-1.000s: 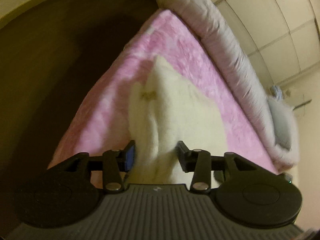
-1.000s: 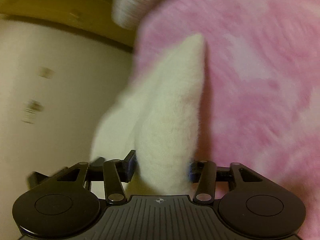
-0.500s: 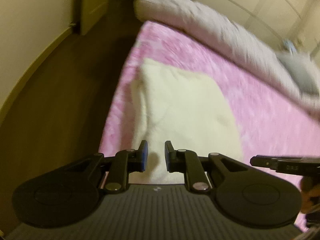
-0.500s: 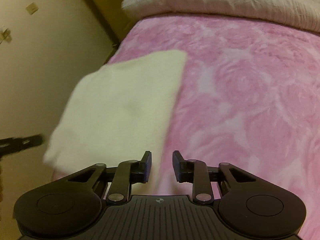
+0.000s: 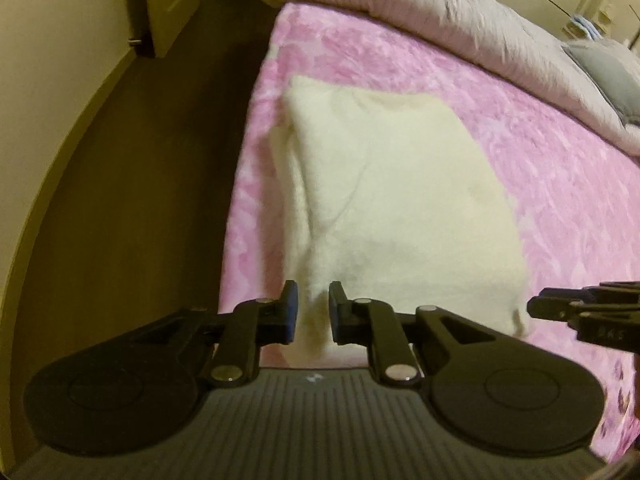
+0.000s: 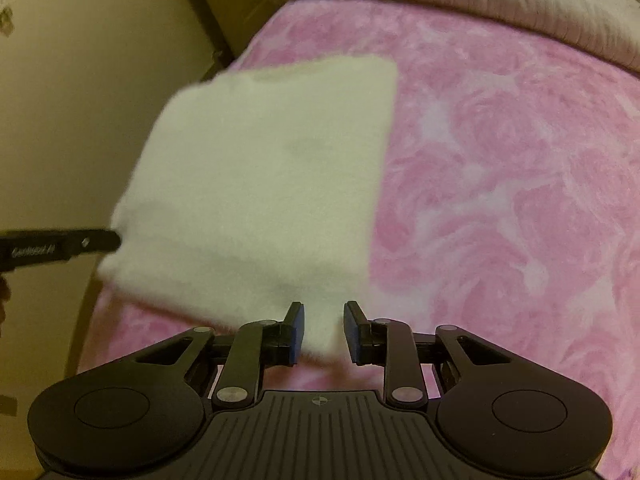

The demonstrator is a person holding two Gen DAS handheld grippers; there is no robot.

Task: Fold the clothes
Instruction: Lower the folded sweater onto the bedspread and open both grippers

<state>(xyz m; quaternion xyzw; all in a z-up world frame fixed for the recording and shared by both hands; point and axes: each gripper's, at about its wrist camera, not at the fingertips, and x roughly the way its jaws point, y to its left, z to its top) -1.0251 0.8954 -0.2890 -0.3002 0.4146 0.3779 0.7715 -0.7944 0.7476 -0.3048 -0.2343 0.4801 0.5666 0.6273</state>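
Note:
A cream fleece garment [image 5: 392, 196] lies folded into a rough rectangle on the pink bed cover [image 5: 560, 200], near the bed's left edge. It also shows in the right wrist view [image 6: 272, 168]. My left gripper [image 5: 310, 312] has its jaws a little apart around the garment's near left corner. My right gripper [image 6: 323, 330] has its jaws a little apart around the near right corner. I cannot tell whether either still pinches the fabric. The right gripper's tip shows in the left wrist view [image 5: 560, 310]; the left gripper's tip shows in the right wrist view [image 6: 80, 242].
A grey rolled duvet [image 5: 460, 16] lies along the far side of the bed, with a grey pillow [image 5: 608, 68] at the right. Dark wooden floor [image 5: 120, 200] and a cream wall [image 5: 48, 40] lie left of the bed.
A second ago both grippers held the garment up, hanging. It has since been laid flat on the bed, and both jaws have narrowed around its near corners.

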